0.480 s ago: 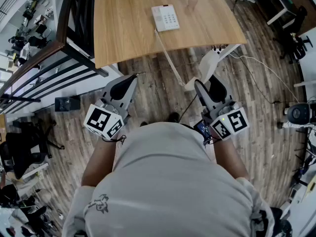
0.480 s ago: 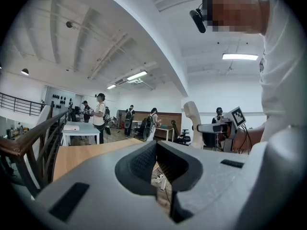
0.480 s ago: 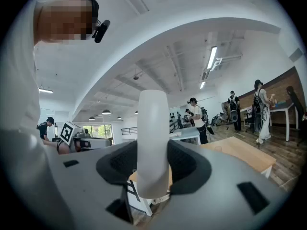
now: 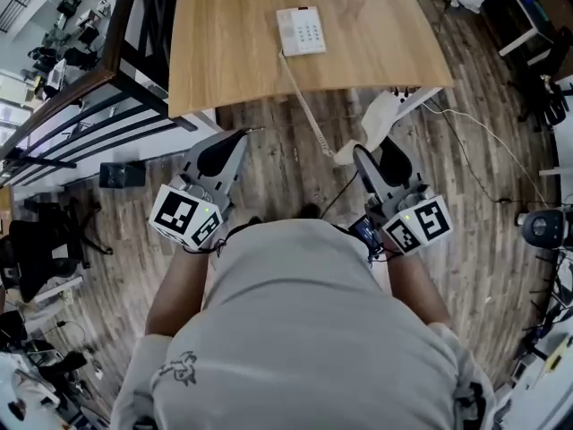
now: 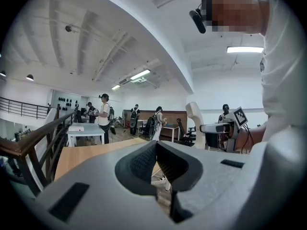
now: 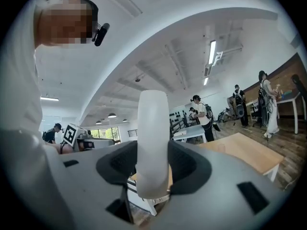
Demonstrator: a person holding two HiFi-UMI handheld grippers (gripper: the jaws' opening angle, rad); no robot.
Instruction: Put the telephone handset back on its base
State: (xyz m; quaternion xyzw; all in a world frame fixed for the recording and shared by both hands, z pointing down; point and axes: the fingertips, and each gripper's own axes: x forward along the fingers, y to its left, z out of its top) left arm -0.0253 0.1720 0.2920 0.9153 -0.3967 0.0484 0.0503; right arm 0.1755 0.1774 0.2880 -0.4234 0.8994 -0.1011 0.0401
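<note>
First, on the left: grey left gripper (image 4: 235, 143), held low over the brown plank floor (image 4: 286, 150), jaws pressed together with nothing between. Keep that one out of the way, or bring it near later to steady the base.

Up ahead, in the middle: light wooden table (image 4: 224, 52), with the flat white push-button telephone base (image 4: 300, 31) lying near the close edge. Aim there. Watch the white curly cord (image 4: 304, 97) running from the base, down off the table edge and over to the right. Lift high enough to keep that cord from catching on the edge.

On the right: grey right gripper (image 4: 378, 158), jaws clamped around the middle of the long white plastic telephone handset (image 4: 383, 115), well apart from the base. Hold tight, but no harder than now.

Step closer to the table. Reach forward and to the left. Turn the handset flat and line up both ends with the bare left part of the base, most likely the cradle. Lower slowly. Let go only after feeling both ends settle.
</note>
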